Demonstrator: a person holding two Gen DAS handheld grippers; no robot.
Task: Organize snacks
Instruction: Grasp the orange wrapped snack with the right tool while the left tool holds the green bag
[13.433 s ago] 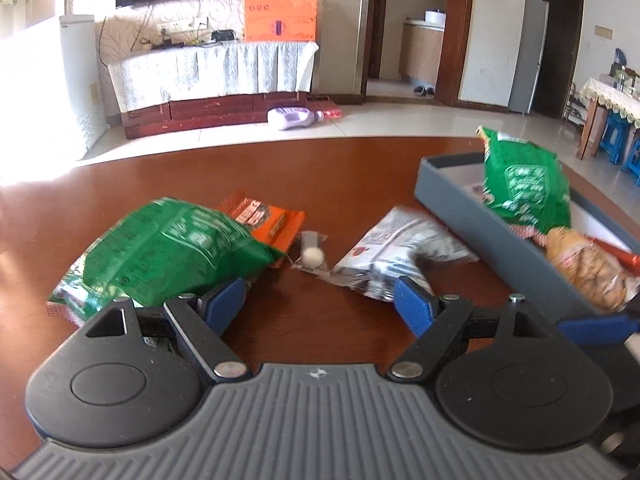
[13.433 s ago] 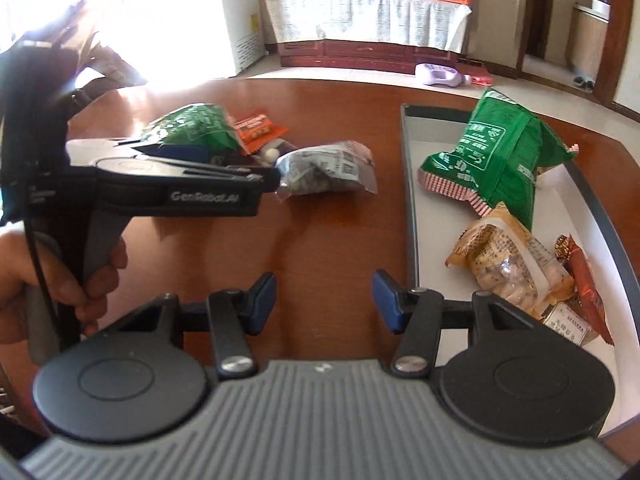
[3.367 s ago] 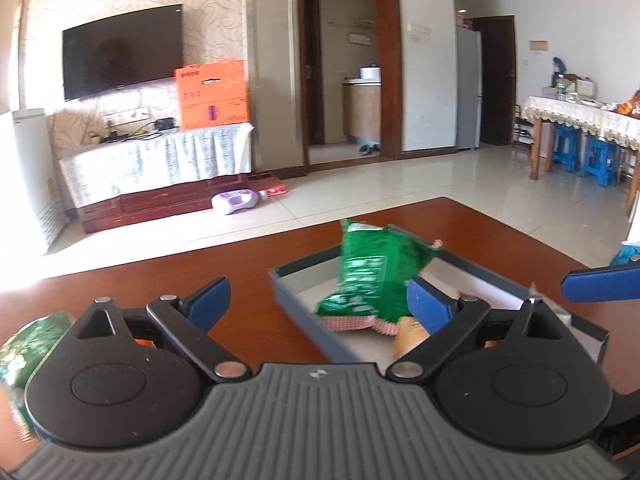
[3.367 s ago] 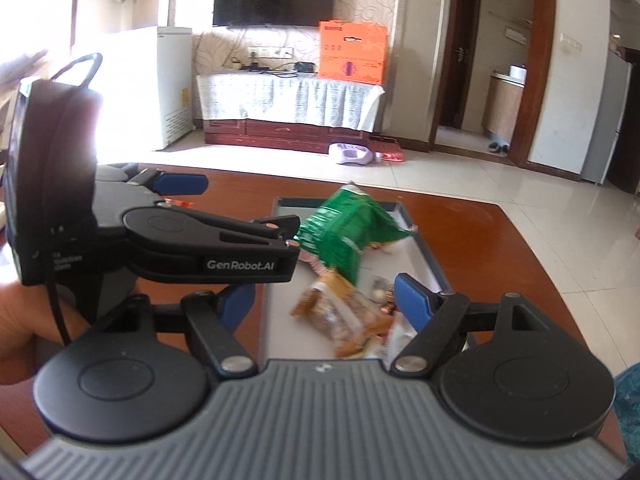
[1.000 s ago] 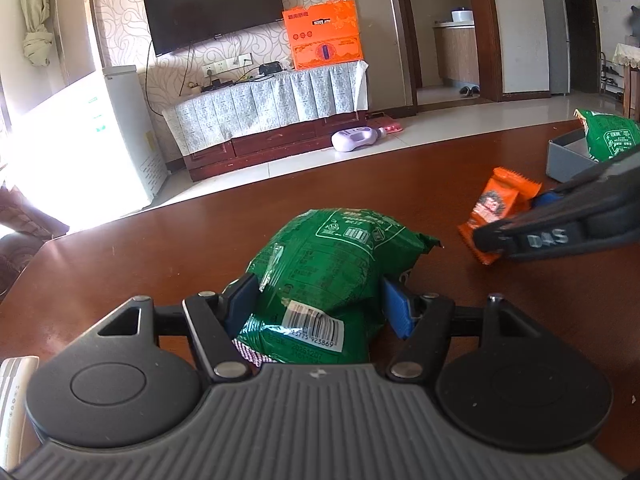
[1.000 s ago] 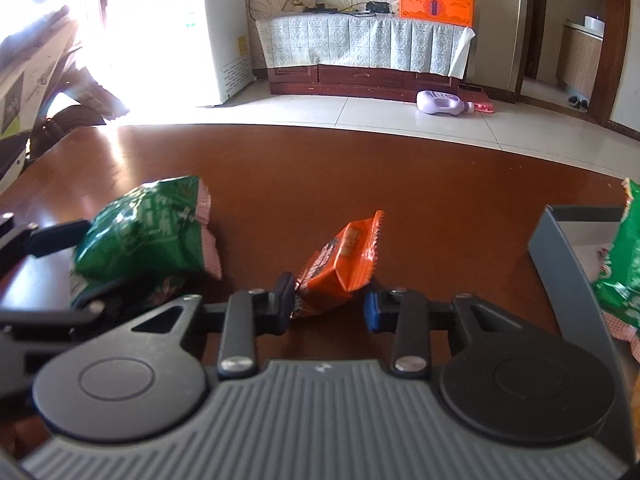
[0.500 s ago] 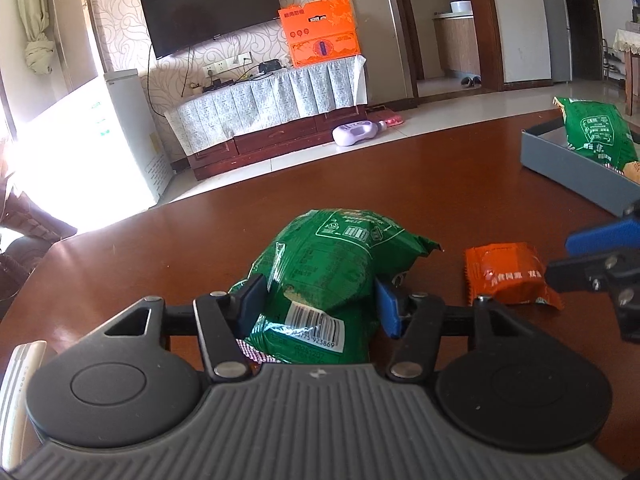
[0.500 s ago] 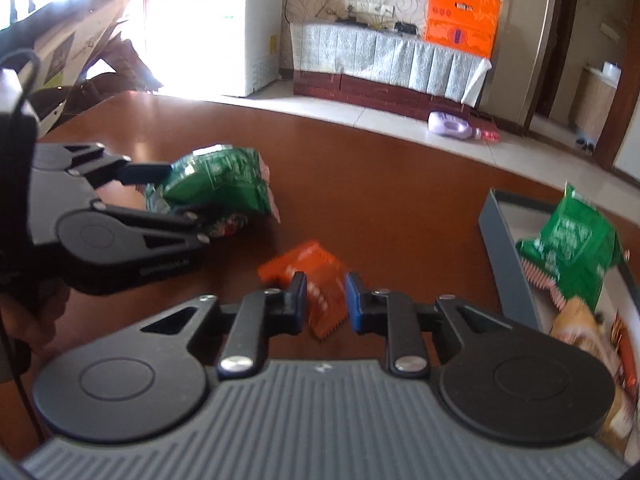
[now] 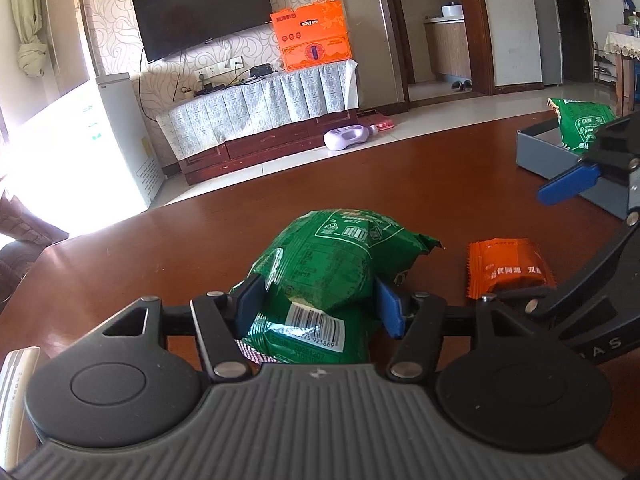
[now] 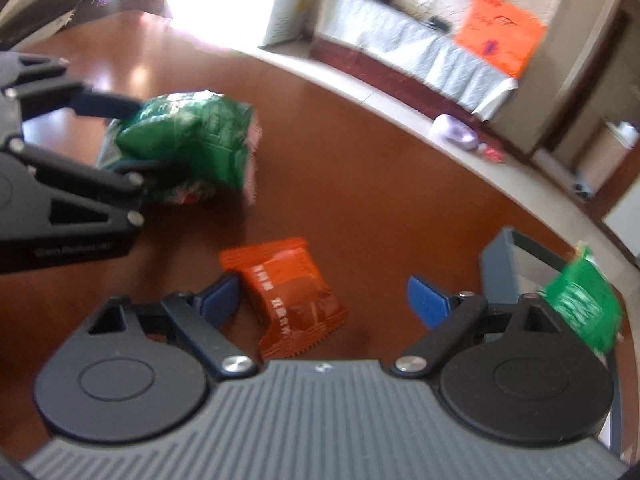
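Observation:
A green snack bag (image 9: 336, 272) lies on the dark wood table (image 9: 180, 248), and my left gripper (image 9: 318, 300) has its blue pads pressed on both sides of it, the jaws easing open a little. The right wrist view shows the same bag (image 10: 188, 140) in that left gripper (image 10: 138, 142). My right gripper (image 10: 322, 292) is opening wide over an orange snack packet (image 10: 292, 292) that lies flat on the table, close to the left finger and free of both pads. In the left wrist view the packet (image 9: 508, 268) lies under the right gripper's blue finger (image 9: 568, 186).
A grey tray (image 9: 536, 156) stands at the right of the table with another green bag (image 9: 580, 120) in it; it shows as tray (image 10: 496, 268) and bag (image 10: 580, 304) in the blurred right wrist view. Bare table lies between the tray and the packet.
My right gripper let go of the orange packet and its jaws swung wide; the packet now lies flat on the table. The right view rolled. The left gripper kept its hold on the green bag.

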